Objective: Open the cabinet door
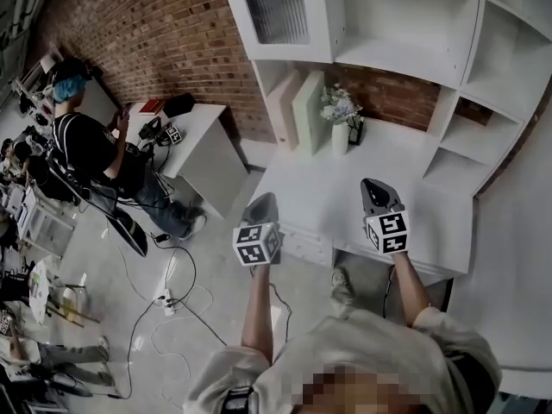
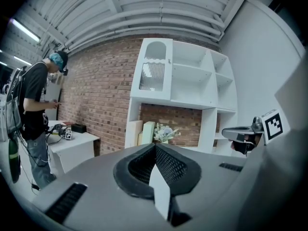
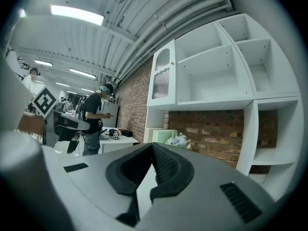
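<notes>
Now left tongs (image 1: 268, 197) closed, empty; right tongs (image 1: 370, 183) closed, empty; both well apart from cabinet door (image 1: 276, 7)

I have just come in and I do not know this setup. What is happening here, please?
A person faces a white shelf unit, one handheld gripper in each hand. The left gripper and the right gripper are both shut and empty, pointed toward the unit and touching nothing. The cabinet door with ribbed glass, upper left of the unit, is closed. A vase of flowers stands on the counter below.
</notes>
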